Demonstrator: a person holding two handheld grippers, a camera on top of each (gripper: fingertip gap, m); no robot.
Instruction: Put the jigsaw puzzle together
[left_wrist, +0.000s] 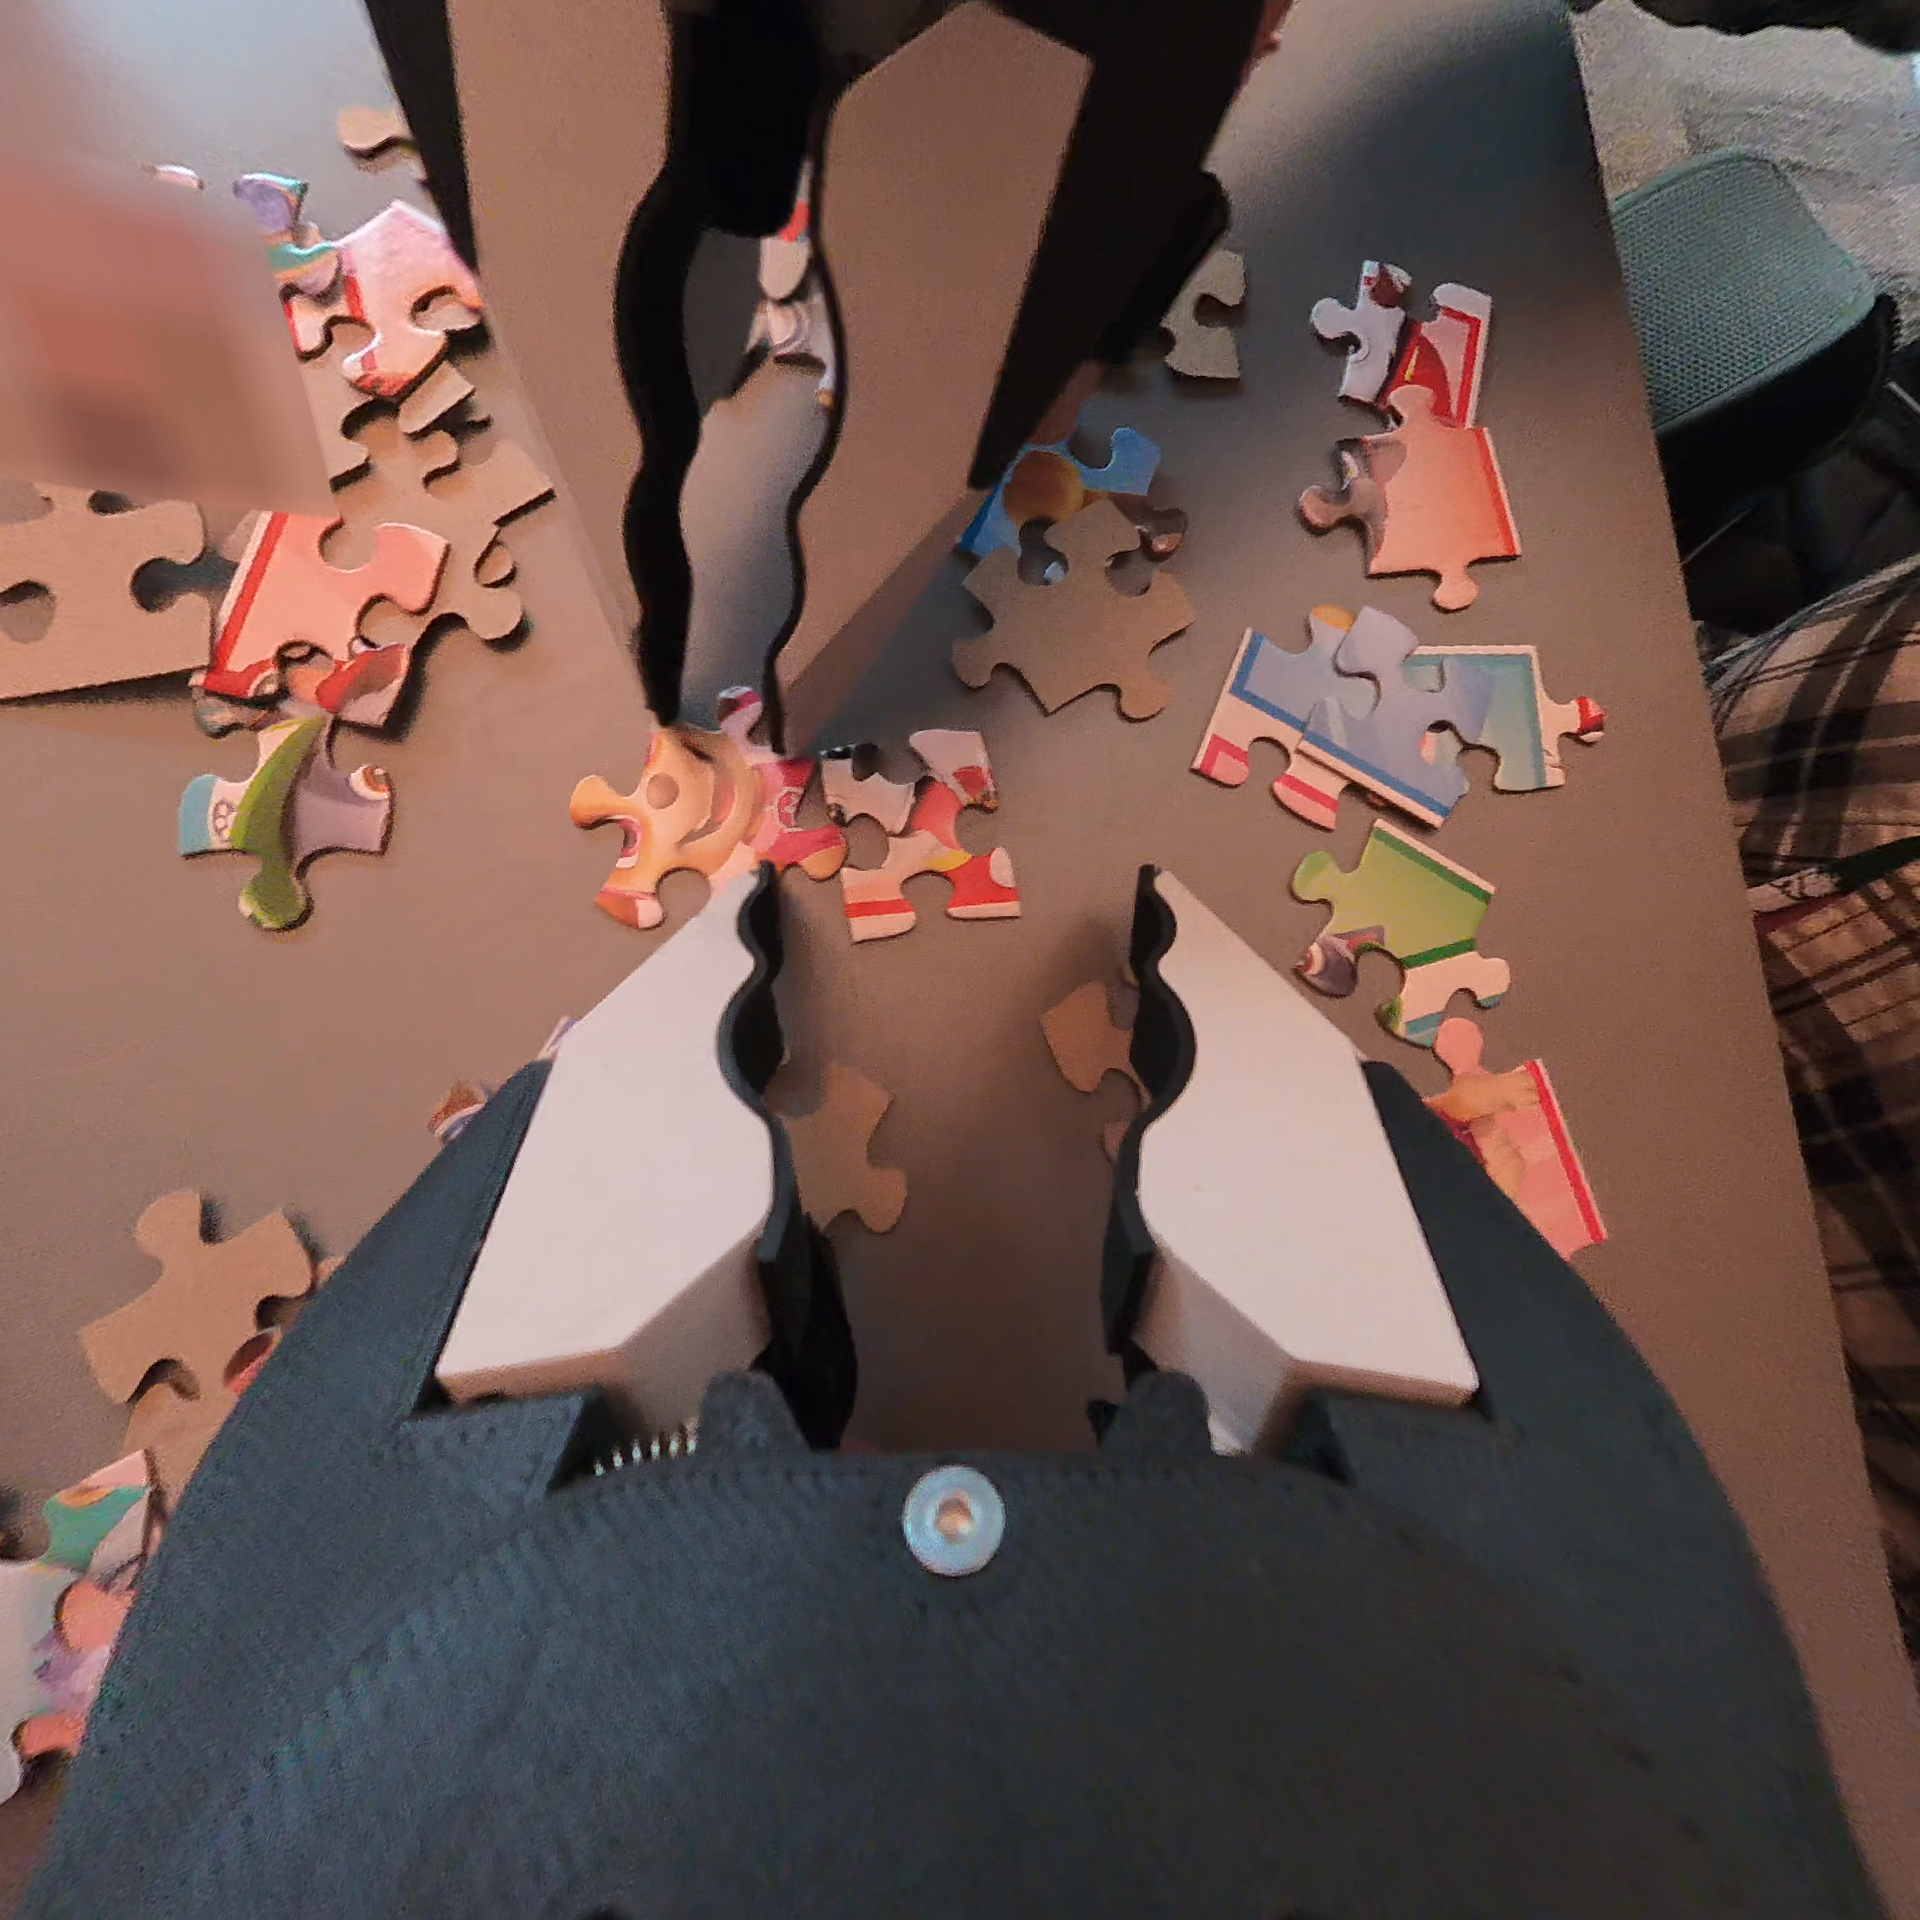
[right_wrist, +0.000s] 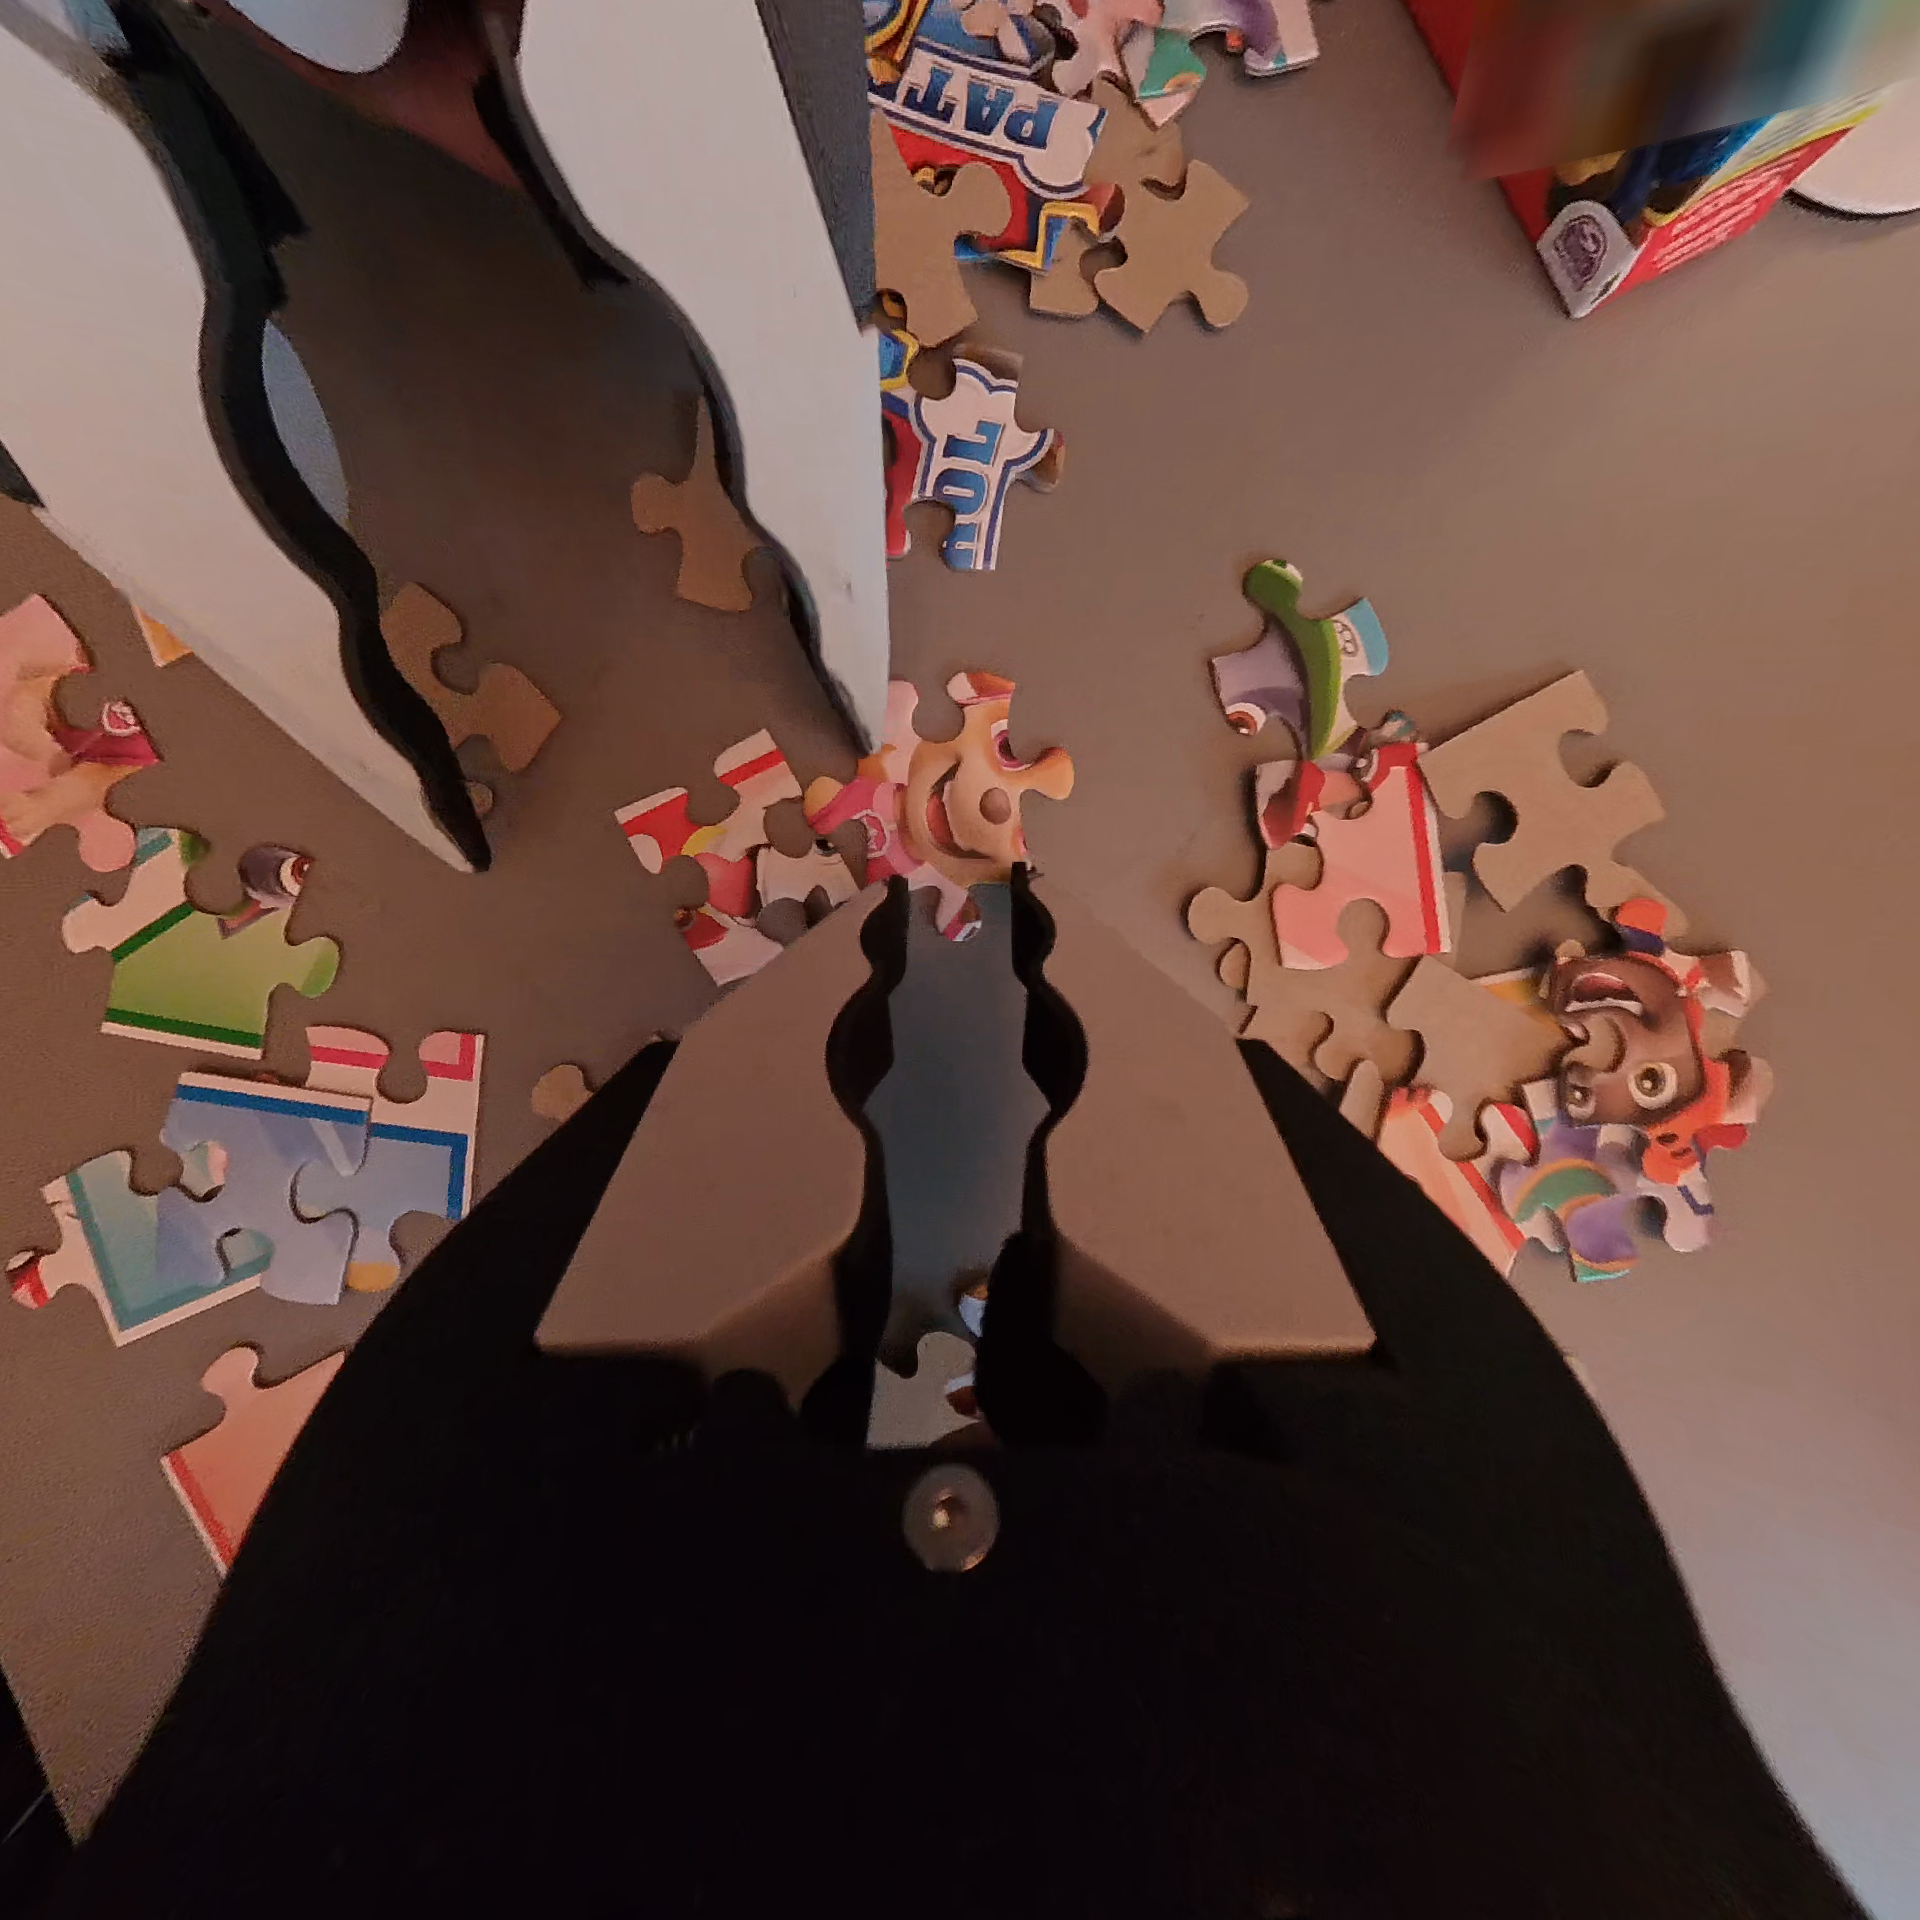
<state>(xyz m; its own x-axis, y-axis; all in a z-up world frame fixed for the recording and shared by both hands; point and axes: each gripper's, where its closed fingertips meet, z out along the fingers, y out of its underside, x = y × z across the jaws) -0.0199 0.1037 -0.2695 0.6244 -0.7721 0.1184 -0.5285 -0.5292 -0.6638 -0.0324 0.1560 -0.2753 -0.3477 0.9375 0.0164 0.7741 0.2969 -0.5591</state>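
Observation:
A pup-face puzzle piece (right_wrist: 956, 800) lies flat on the grey table (right_wrist: 1351, 468), touching a red-and-white piece (right_wrist: 717, 862) on its left. My right gripper (right_wrist: 958, 879) has its jaws narrowed around the near lobe of the pup-face piece. In the left wrist view this gripper (left_wrist: 720, 729) comes down from the top onto the same piece (left_wrist: 686, 805), beside the red-and-white piece (left_wrist: 925, 831). My left gripper (left_wrist: 956, 883) is wide open and empty, just short of these two pieces. It shows as white fingers (right_wrist: 727, 312) at the upper left of the right wrist view.
Loose pieces lie all around, some face down (left_wrist: 1070, 623). Joined blue pieces (left_wrist: 1382, 717) and a green piece (left_wrist: 1403, 914) sit near the table's right edge (left_wrist: 1652, 520). A red puzzle box (right_wrist: 1662, 208) stands far right. A chair (left_wrist: 1745, 281) and plaid cloth (left_wrist: 1829, 831) lie beyond the edge.

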